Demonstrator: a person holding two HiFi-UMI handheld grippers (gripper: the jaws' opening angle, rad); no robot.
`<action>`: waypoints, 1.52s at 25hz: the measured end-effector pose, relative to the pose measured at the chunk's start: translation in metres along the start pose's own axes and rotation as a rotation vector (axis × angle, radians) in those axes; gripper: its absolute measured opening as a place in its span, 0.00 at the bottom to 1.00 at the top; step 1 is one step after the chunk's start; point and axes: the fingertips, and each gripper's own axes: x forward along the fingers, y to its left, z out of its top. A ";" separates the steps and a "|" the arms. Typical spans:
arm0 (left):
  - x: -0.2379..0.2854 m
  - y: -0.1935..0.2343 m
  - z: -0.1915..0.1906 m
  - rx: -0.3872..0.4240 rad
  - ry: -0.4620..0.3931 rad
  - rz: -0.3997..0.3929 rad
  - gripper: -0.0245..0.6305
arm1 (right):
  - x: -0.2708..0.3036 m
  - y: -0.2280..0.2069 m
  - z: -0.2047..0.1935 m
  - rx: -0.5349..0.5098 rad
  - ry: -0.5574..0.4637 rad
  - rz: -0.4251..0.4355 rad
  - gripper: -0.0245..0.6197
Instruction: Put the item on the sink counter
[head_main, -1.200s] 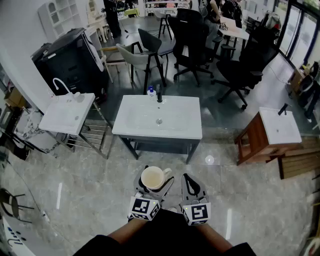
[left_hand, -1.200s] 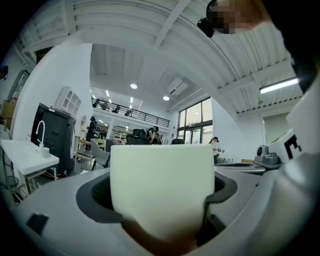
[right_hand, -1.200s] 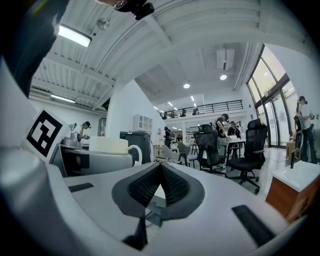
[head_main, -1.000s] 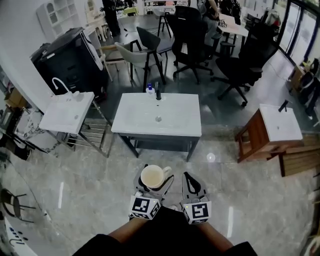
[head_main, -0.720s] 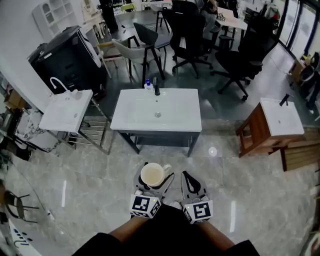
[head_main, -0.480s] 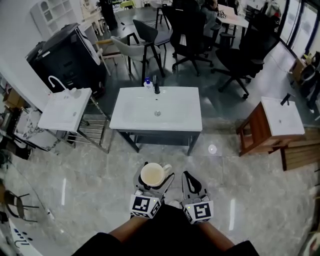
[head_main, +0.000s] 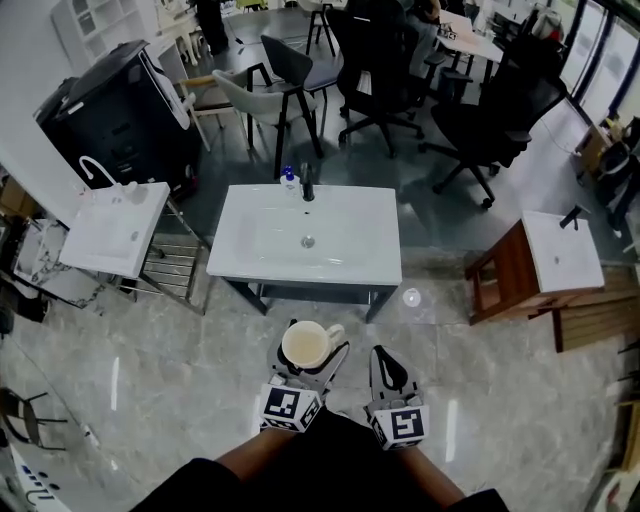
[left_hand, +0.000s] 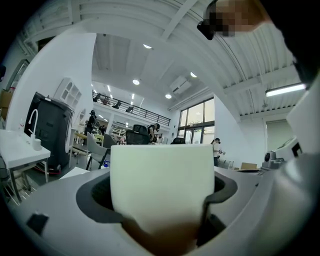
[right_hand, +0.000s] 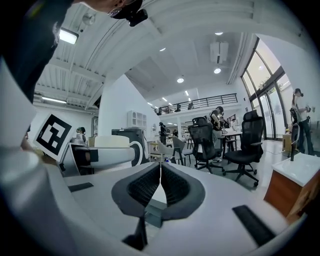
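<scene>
Three washbasins: the middle washbasin (head_main: 345, 235), the left washbasin (head_main: 105, 225) and the right washbasin (head_main: 562, 255).

Three taps, one on each: a black tap (head_main: 307, 186) on the middle washbasin, a white arched tap (head_main: 93, 168) to its left and a second black tap (head_main: 571, 216) to its right.

One blue-capped bottle (head_main: 288, 180) stands just beside the black tap.

One cream mug (head_main: 306, 345).

Two tongs: the left tongs (head_main: 310, 358) and the right tongs (head_main: 380, 358).

Two marker cubes, one on each.

Four chairs beyond the middle washbasin: a grey chair (head_main: 245, 100), a dark shell chair (head_main: 290, 60), one black office chair (head_main: 385, 70) and another office chair (head_main: 500, 115).

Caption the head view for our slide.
Left gripper holds a cream mug short of the white sink counter; right gripper shut and empty.
</scene>
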 end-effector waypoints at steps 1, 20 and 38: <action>0.012 0.007 0.003 0.002 -0.001 -0.004 0.76 | 0.010 -0.007 0.003 0.004 0.003 -0.010 0.09; 0.181 0.135 0.042 0.040 0.038 -0.141 0.76 | 0.211 -0.068 0.061 0.050 0.008 -0.121 0.09; 0.210 0.207 0.042 -0.081 -0.011 -0.199 0.76 | 0.320 -0.048 0.077 -0.108 0.104 -0.121 0.09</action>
